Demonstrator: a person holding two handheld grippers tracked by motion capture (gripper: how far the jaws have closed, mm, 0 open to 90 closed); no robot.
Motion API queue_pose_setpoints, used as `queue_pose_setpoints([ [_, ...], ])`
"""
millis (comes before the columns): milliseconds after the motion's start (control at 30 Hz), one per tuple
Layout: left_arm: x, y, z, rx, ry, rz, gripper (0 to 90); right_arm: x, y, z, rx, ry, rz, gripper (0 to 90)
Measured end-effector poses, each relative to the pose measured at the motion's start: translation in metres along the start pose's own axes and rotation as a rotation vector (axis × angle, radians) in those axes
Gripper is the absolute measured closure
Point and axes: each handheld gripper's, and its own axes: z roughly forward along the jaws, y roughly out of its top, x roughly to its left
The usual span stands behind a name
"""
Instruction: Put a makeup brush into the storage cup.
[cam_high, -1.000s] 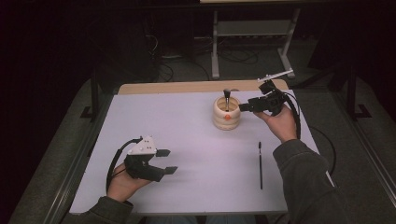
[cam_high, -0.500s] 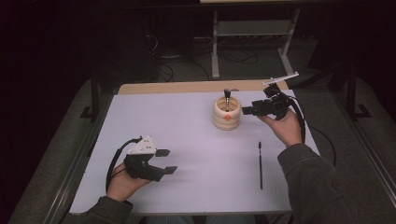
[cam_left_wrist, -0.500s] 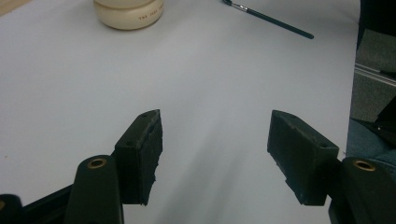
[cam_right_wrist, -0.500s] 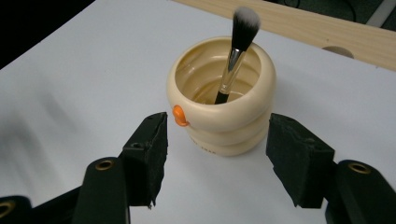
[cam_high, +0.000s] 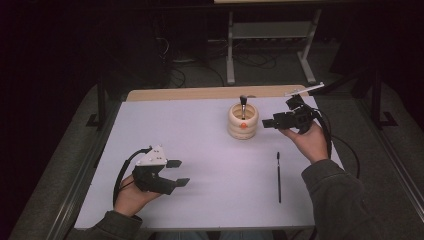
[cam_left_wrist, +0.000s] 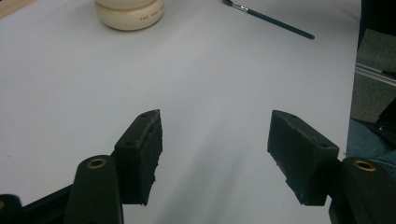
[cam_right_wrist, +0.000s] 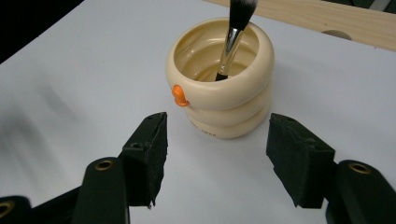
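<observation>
The cream holder (cam_high: 243, 121) with a brush (cam_high: 243, 106) upright in it stands at the table's (cam_high: 200, 130) twelve o'clock, just beside the right tool (cam_high: 267, 123), whose empty jaws have just been opening. A second brush (cam_high: 278, 176) lies at four o'clock. The left tool (cam_high: 178, 173) rests open at eight o'clock, bare table all around it.

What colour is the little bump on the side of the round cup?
Orange. The bump sticks out of the cream cup, clearest in the right gripper view.
</observation>
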Motion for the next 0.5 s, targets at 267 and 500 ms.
queue_pose_setpoints([
  [267,-0.002,0.001,0.001,0.000,-0.001,-0.003,35.0,0.002,-0.008,-0.006,-0.004,0.000,0.005,38.1],
  [500,-0.002,0.001,0.001,0.004,0.002,0.001,35.0,0.004,-0.013,-0.011,0.000,-0.007,0.012,39.5],
])
